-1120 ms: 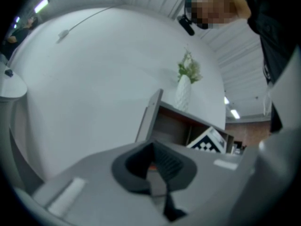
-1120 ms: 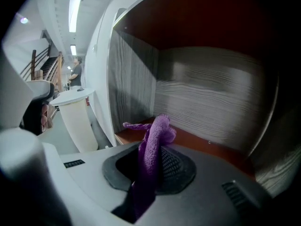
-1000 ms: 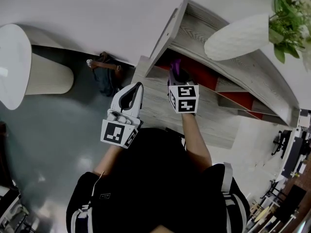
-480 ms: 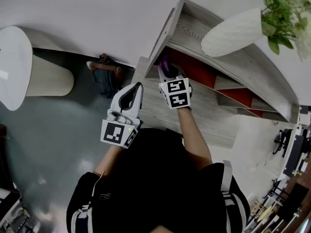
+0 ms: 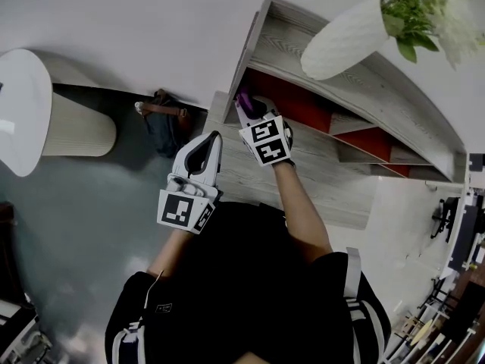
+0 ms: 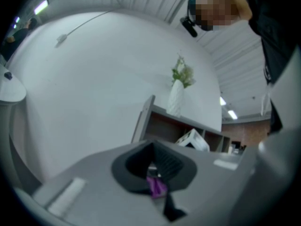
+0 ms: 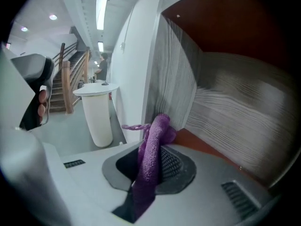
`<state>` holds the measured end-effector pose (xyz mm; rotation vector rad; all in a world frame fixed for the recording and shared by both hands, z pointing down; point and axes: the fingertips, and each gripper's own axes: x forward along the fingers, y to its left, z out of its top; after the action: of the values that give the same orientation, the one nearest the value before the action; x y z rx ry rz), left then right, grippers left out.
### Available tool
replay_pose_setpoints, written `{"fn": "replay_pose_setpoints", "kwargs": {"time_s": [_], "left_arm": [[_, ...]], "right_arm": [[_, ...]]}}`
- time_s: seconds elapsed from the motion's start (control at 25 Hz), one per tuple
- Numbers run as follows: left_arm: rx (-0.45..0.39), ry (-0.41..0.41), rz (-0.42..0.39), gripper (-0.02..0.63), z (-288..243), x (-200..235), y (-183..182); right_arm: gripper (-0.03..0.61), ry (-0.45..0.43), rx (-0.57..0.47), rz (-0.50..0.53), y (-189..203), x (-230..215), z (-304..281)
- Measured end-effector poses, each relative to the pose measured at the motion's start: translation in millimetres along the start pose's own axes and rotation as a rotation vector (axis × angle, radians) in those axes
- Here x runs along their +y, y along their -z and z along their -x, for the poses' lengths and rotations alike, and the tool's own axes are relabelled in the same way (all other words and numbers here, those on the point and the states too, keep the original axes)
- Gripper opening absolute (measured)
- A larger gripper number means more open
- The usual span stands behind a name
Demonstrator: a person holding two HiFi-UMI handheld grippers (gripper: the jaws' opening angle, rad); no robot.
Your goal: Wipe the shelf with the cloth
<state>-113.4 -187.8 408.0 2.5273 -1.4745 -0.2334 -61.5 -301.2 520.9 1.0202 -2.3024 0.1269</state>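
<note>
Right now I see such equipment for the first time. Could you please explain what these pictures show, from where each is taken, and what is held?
A person holds a hand tool with a two-jaw claw in each hand; the cubes with black squares are parts of the tools. The head view comes from a camera on the person's head, looking down. The other two come from cameras on each claw, looking along its jaws. The right claw is shut on a purple cloth and holds it at the left end of a grey wooden shelf, near its side wall. The left claw hangs in front of the shelf, shut; a small purple scrap shows between its jaws. A white vase with a green plant stands on top.
</note>
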Motion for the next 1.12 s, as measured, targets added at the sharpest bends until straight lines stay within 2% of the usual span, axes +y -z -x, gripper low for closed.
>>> {"fn": "replay_pose_setpoints", "kwargs": {"time_s": [0.16, 0.32, 0.4, 0.56, 0.76, 0.88, 1.0, 1.12], "left_arm": [[0.000, 0.013, -0.009, 0.002, 0, -5, 0], [0.005, 0.047, -0.013, 0.002, -6, -15, -1], [0.006, 0.060, -0.015, 0.002, -10, -17, -3], [0.014, 0.096, -0.015, 0.002, -22, -21, -4], [0.044, 0.186, -0.012, 0.002, -45, -40, 4], [0.058, 0.259, -0.012, 0.002, -61, -58, 7], [0.072, 0.328, -0.029, 0.002, -75, -76, 12], [0.082, 0.378, -0.031, 0.002, -86, -88, 16]], "right_arm": [[0.048, -0.068, -0.001, 0.030, 0, 6, 1], [0.049, -0.217, 0.092, 0.063, 21, 38, 10], [0.049, -0.201, 0.083, 0.075, 29, 47, 18], [0.049, -0.056, -0.041, -0.005, 26, 31, 46], [0.049, 0.235, -0.187, -0.178, 19, -38, 98], [0.049, 0.429, -0.167, -0.215, 30, -78, 133], [0.049, 0.614, -0.089, -0.240, 54, -112, 160], [0.049, 0.699, 0.009, -0.293, 83, -137, 168]]}}
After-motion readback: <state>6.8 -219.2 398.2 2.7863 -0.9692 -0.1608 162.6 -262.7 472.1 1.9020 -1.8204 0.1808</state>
